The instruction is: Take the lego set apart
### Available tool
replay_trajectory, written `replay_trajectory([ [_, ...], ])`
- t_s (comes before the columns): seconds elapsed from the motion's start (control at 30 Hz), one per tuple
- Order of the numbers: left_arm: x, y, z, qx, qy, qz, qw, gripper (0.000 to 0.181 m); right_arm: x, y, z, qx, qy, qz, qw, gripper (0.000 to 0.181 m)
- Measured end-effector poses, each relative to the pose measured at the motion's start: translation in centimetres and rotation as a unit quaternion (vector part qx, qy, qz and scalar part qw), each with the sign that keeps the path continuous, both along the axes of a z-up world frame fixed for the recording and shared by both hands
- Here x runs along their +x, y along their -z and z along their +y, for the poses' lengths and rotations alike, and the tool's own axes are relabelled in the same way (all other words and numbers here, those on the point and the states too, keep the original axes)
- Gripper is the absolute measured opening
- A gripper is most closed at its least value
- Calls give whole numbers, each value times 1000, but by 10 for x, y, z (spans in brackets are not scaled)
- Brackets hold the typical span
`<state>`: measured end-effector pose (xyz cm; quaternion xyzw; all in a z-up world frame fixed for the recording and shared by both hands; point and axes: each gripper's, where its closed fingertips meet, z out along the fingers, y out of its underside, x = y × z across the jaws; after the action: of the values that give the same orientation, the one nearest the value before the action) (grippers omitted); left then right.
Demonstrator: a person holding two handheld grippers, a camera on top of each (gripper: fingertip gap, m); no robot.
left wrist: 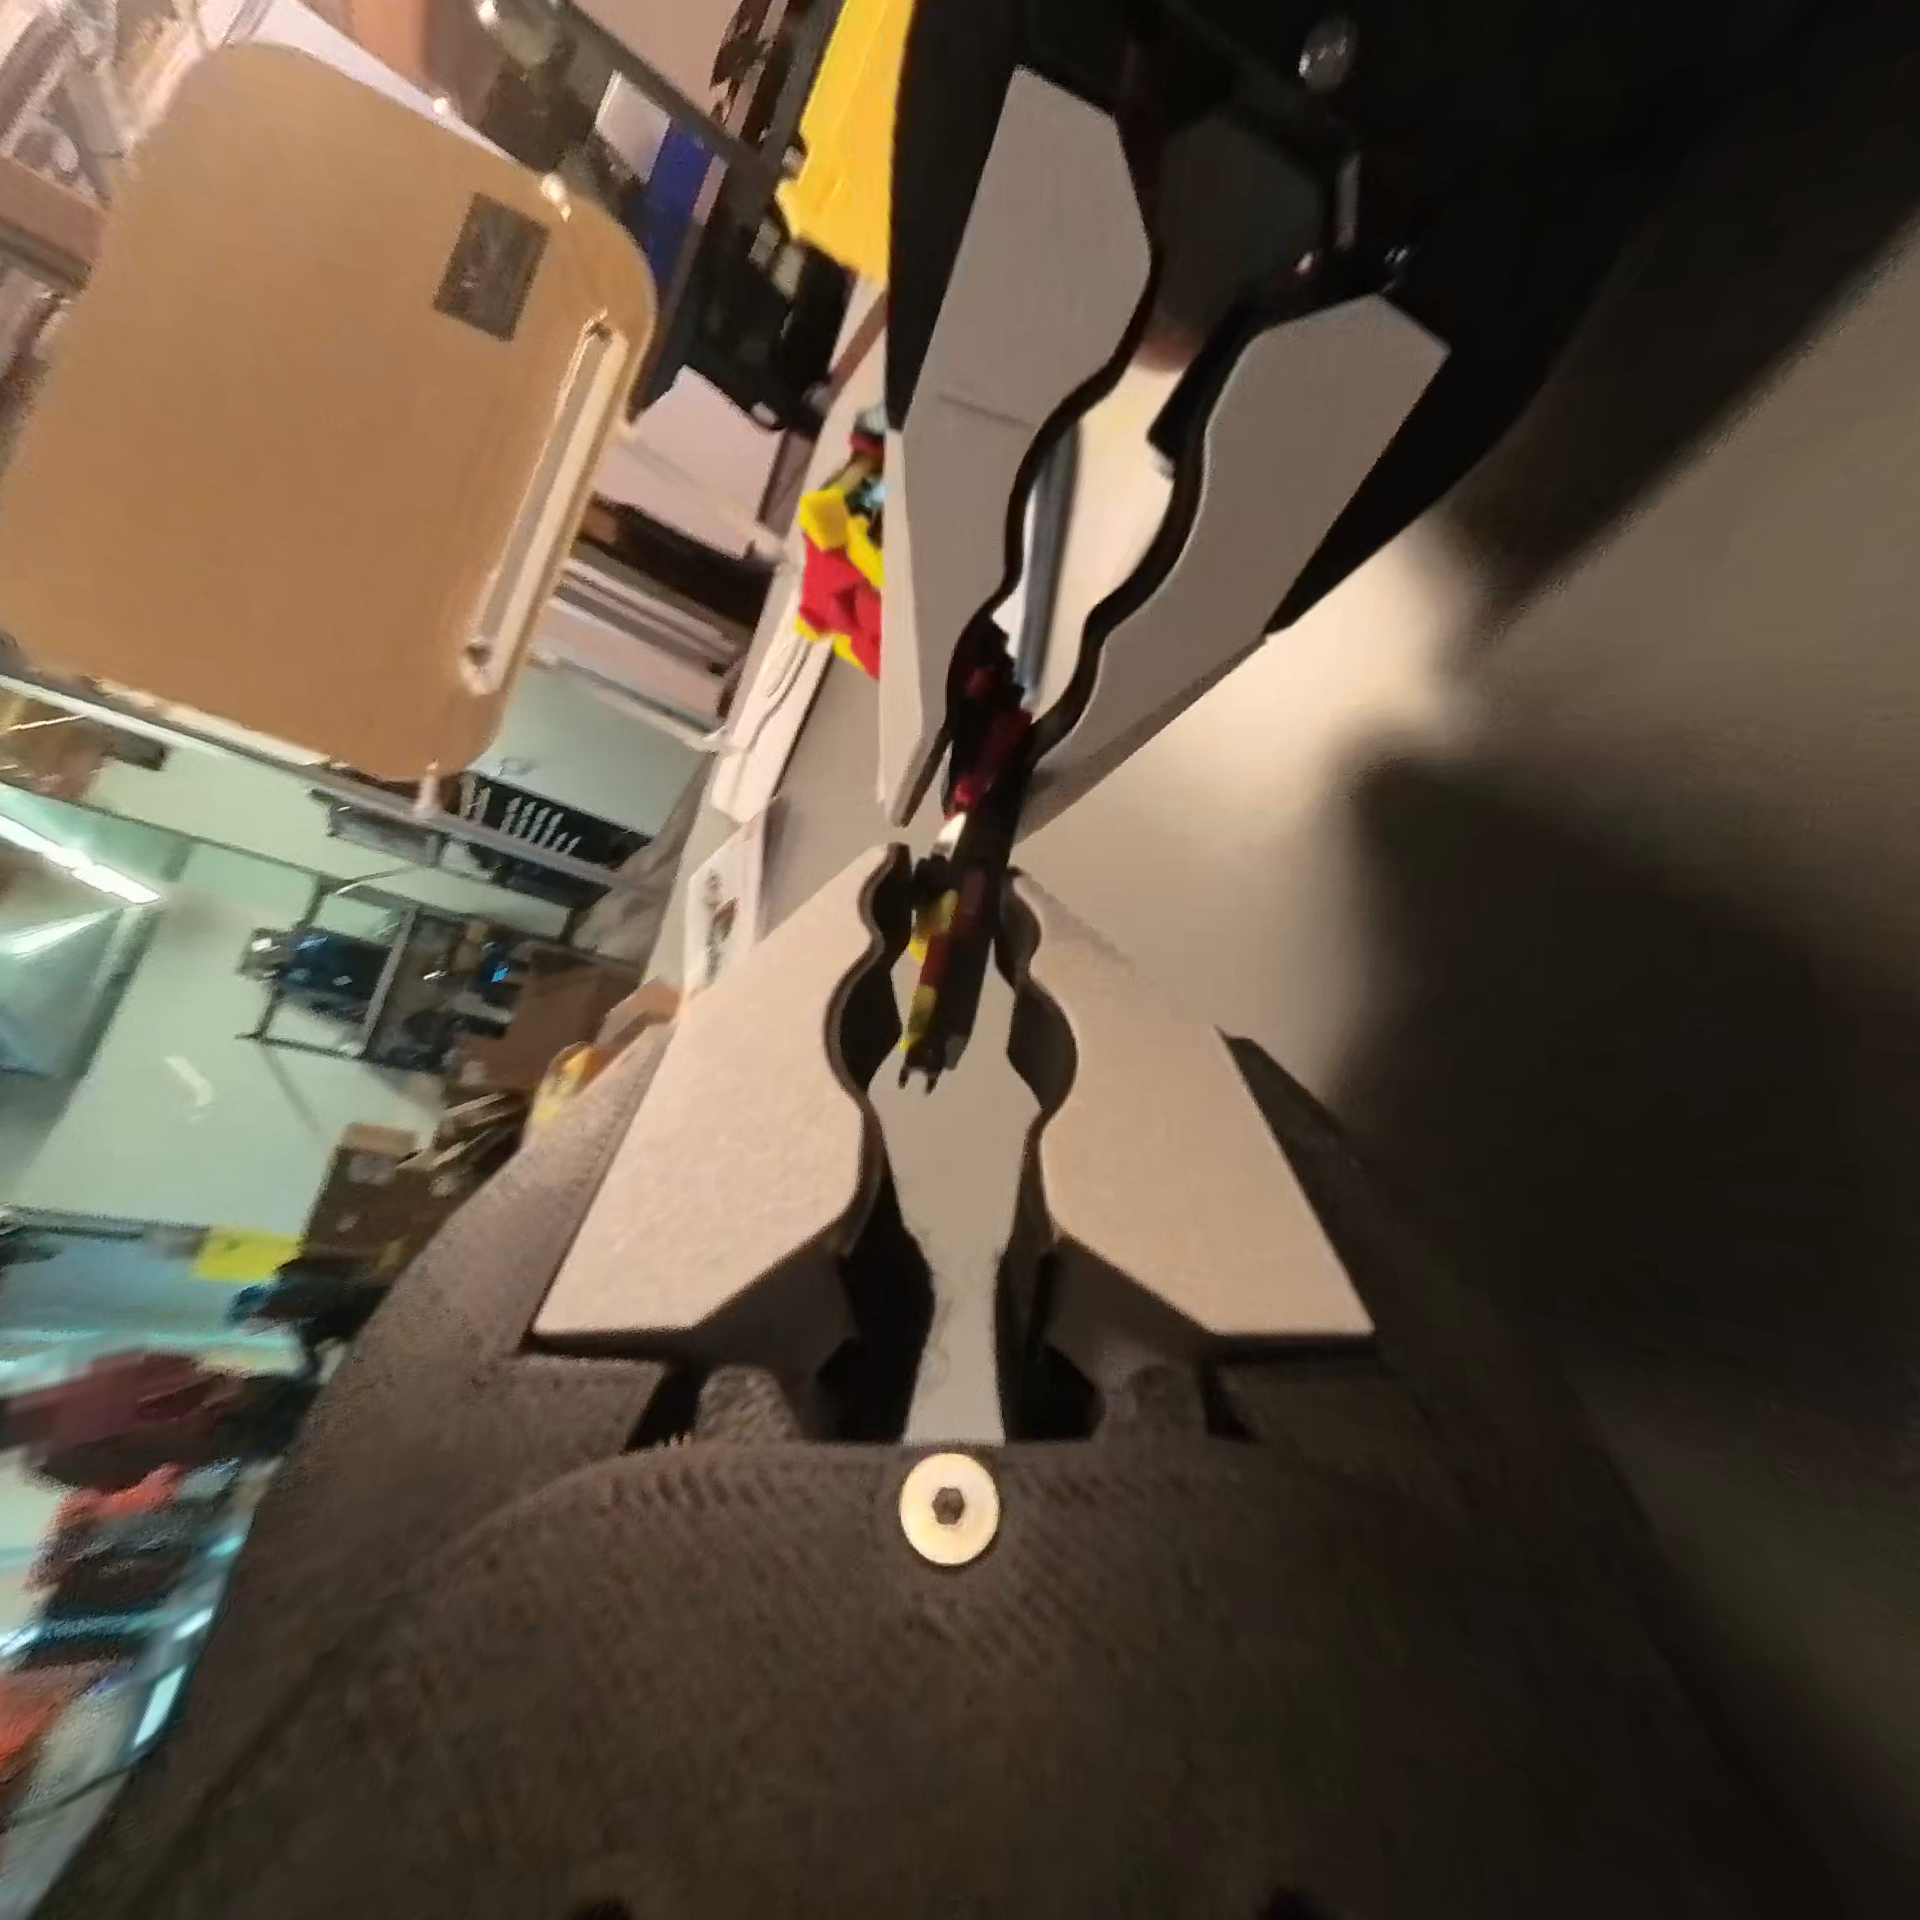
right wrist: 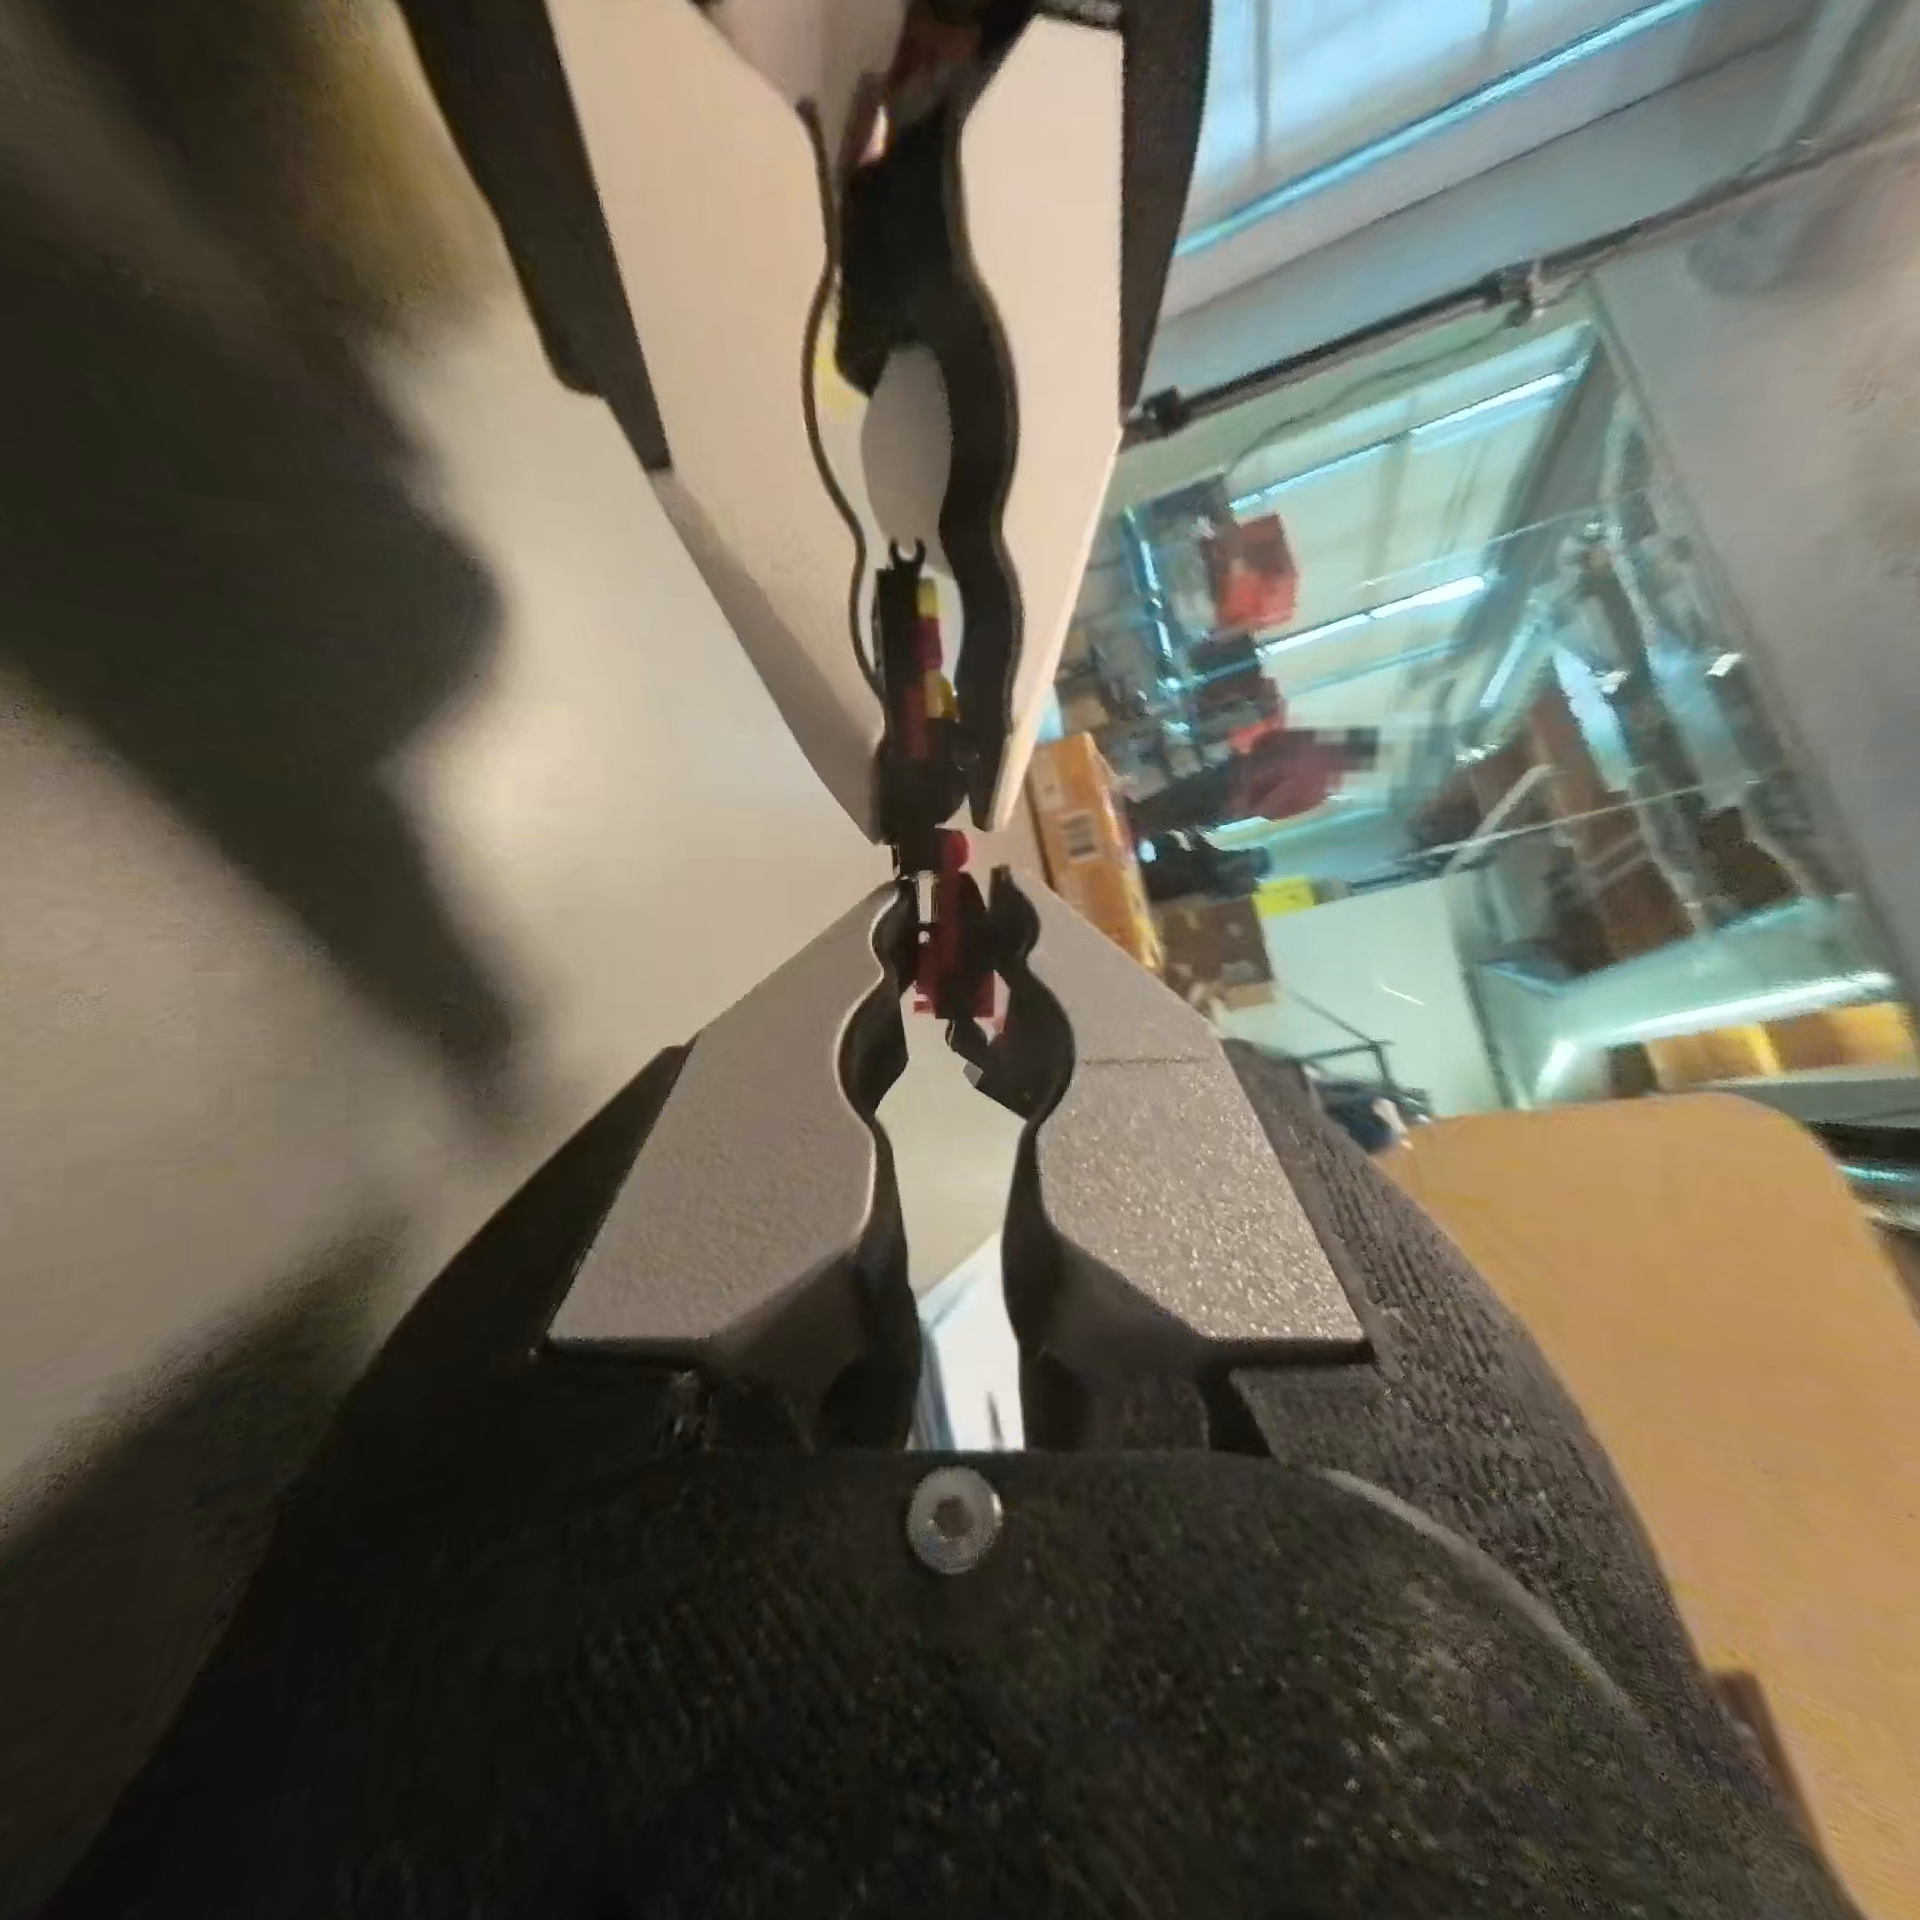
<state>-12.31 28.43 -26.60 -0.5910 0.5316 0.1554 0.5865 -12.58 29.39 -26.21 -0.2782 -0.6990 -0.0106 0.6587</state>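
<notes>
**Two grippers, one lego piece, tip to tip**

The left gripper [left wrist: 951, 894] and right gripper [right wrist: 945, 894] meet nose to nose, each clamped narrow on an end of one slim red, black and yellow lego assembly [left wrist: 961, 914], lifted off the white table [left wrist: 1558, 675]. Opposed grips likely let it be pulled or snapped apart. More red and yellow bricks [left wrist: 842, 561] lie on the far left.

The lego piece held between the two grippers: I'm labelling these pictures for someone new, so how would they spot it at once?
In the left wrist view, find the two grippers meeting tip to tip at the middle. The lego piece is the thin red, yellow and black strip pinched by the left gripper and right gripper. The chunkier red and yellow lego pile lies apart on the table, ungripped.
</notes>
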Motion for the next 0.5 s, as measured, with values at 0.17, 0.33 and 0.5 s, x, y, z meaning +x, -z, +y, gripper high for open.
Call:
replay_trajectory([
  [0.17, 16, 4, -7, -30, 41, -13, 999, 16, 14, 5, -6, 50, -35, -23, 998, 12],
  [0.33, 26, 11, -17, -47, 59, 13, 997, 15, 21, 12, -11, 116, -62, -56, 990, 12],
  [0.5, 31, 4, -27, -158, 116, -109, 975, 15, 23, 9, -25, -50, -104, -51, 992, 13],
])
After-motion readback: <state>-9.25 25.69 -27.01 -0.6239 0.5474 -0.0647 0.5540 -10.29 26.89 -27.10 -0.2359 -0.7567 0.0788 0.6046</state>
